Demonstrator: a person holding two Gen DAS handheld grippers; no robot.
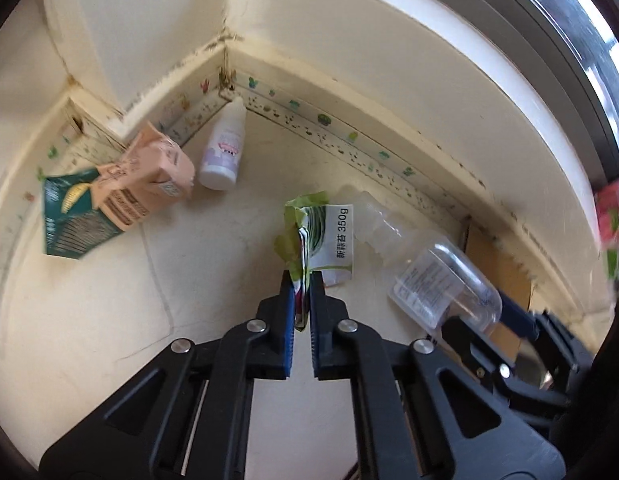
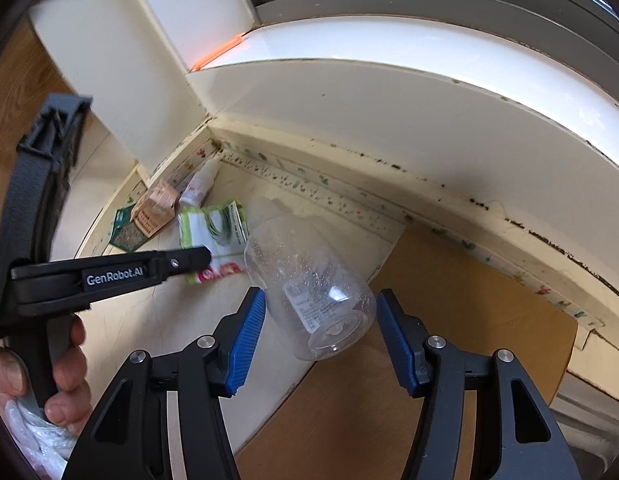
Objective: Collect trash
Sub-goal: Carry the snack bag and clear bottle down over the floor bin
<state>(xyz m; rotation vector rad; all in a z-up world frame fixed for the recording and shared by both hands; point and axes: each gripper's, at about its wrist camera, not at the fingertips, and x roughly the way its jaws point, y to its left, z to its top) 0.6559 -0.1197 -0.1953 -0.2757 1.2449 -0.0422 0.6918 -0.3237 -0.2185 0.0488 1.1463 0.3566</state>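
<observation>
My left gripper (image 1: pixel 302 280) is shut on a crumpled green and white food wrapper (image 1: pixel 325 232) marked 350g; it also shows in the right wrist view (image 2: pixel 213 236). My right gripper (image 2: pixel 321 300) is open, its blue pads either side of a clear plastic bottle (image 2: pixel 309 284) lying on its side, not gripped. The bottle also shows in the left wrist view (image 1: pixel 441 284). A pink and green carton (image 1: pixel 117 196) and a small white bottle (image 1: pixel 223 152) stand in the corner.
Cream walls meet in a stained corner (image 1: pixel 227 80) with a patterned skirting strip (image 1: pixel 349 136). A brown wooden panel (image 2: pixel 449 320) lies under the clear bottle's right side. A window ledge (image 2: pixel 389 48) runs above. A plastic bag (image 2: pixel 33 436) hangs by the hand.
</observation>
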